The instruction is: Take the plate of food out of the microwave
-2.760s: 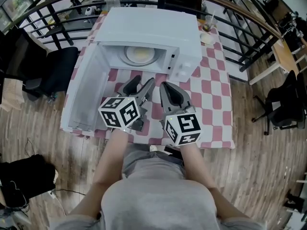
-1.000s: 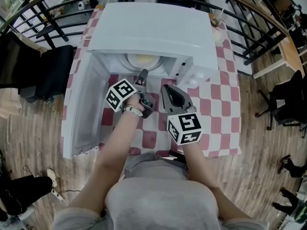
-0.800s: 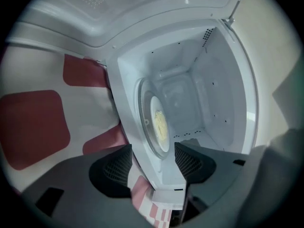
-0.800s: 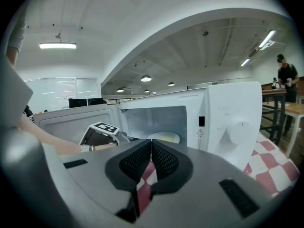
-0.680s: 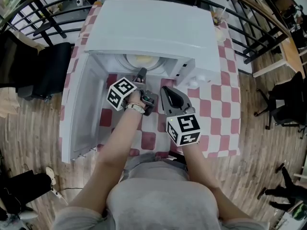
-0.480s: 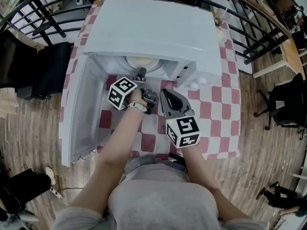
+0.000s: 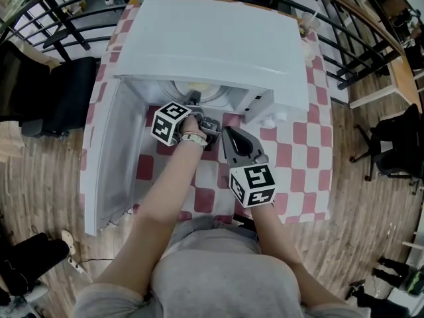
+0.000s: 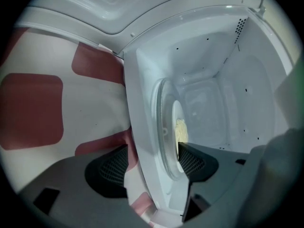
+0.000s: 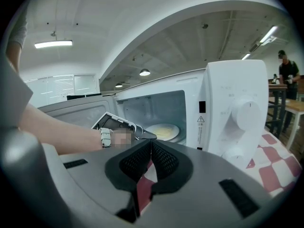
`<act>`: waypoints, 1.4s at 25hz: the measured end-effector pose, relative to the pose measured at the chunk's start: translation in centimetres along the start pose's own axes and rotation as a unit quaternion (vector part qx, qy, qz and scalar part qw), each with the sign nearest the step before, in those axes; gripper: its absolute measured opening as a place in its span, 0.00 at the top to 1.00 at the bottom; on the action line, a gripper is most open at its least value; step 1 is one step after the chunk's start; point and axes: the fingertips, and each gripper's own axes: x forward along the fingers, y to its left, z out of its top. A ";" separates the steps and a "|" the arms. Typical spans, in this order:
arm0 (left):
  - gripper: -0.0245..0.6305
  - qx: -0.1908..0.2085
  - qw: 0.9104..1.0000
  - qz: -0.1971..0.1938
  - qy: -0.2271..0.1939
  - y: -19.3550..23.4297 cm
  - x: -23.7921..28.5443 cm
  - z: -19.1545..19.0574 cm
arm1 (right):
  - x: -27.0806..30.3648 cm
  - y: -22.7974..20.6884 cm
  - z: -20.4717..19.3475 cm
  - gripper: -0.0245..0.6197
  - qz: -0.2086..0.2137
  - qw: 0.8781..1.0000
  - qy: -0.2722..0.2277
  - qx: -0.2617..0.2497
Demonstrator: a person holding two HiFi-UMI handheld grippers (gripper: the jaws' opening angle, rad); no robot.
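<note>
The white microwave stands on the checked table with its door swung open to the left. Inside, a white plate of pale yellow food rests on the glass turntable. My left gripper is at the mouth of the cavity, rolled on its side. Its jaws stand wide open: one pad reaches in by the plate's rim, the other stays outside over the front sill, and neither presses on anything. My right gripper hovers over the table in front of the microwave, shut and empty.
The control panel with two knobs is right of the opening. The red-and-white tablecloth shows in front and to the right. A cup sits at the far right corner. A black chair and railings surround the table.
My left gripper has moved forward from the table's front up to the microwave's opening and rolled over. The right gripper has hardly moved.
</note>
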 end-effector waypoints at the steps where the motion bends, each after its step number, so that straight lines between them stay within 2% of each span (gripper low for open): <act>1: 0.48 0.000 1.000 0.001 -0.001 0.0 0.1 0.0 | 0.0 -0.1 -0.1 0.92 -0.003 1.000 0.001 0.001; 8: 0.48 -0.005 1.000 0.007 -0.013 0.0 0.0 0.2 | -0.2 -0.9 -0.6 0.92 -0.029 1.000 0.009 0.008; 15: 0.49 -0.015 1.000 0.010 -0.013 0.5 -0.5 0.4 | -0.5 -0.9 -0.4 0.92 -0.032 0.999 0.004 0.006; 22: 0.53 -0.023 1.000 0.005 -0.006 0.7 -1.3 0.1 | -0.8 -0.4 -0.1 0.92 -0.029 1.000 -0.001 0.002; 35: 0.76 -0.008 1.000 -0.016 -0.019 -0.4 -2.4 0.4 | -1.6 -0.3 0.3 0.92 -0.032 0.999 -0.009 0.000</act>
